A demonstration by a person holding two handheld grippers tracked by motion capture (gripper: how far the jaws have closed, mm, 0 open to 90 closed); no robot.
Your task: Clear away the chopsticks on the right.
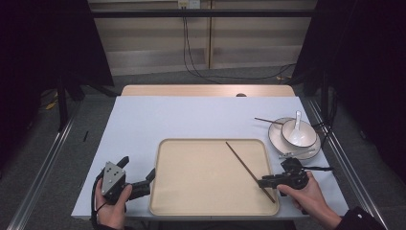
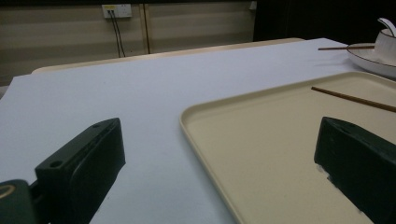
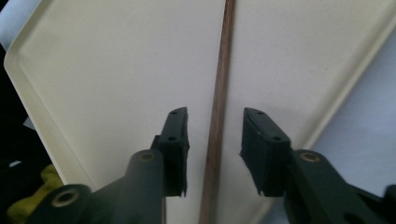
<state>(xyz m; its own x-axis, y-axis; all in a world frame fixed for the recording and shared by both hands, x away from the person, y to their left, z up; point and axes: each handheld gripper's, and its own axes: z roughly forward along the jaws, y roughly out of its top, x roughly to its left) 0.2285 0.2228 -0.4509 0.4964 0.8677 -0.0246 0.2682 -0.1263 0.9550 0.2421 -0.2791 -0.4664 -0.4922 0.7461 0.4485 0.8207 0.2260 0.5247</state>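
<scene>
A dark wooden chopstick (image 1: pixel 244 163) lies slantwise on the beige tray (image 1: pixel 201 177), its near end at the tray's front right corner. My right gripper (image 1: pixel 262 183) is open over that end. In the right gripper view the chopstick (image 3: pixel 224 56) runs up between the two pads of the right gripper (image 3: pixel 215 113), with a gap on each side. My left gripper (image 1: pixel 139 167) is held at the tray's left edge, wide open and empty. In the left gripper view its jaws (image 2: pixel 222 140) straddle the tray's rim (image 2: pixel 187 121).
At the right of the tray a white plate (image 1: pixel 282 141) carries a bowl (image 1: pixel 299 134) with a white spoon (image 1: pixel 298 120) in it. A second chopstick (image 1: pixel 268 121) rests across the plate's far rim. The white table (image 1: pixel 191 115) ends close behind both hands.
</scene>
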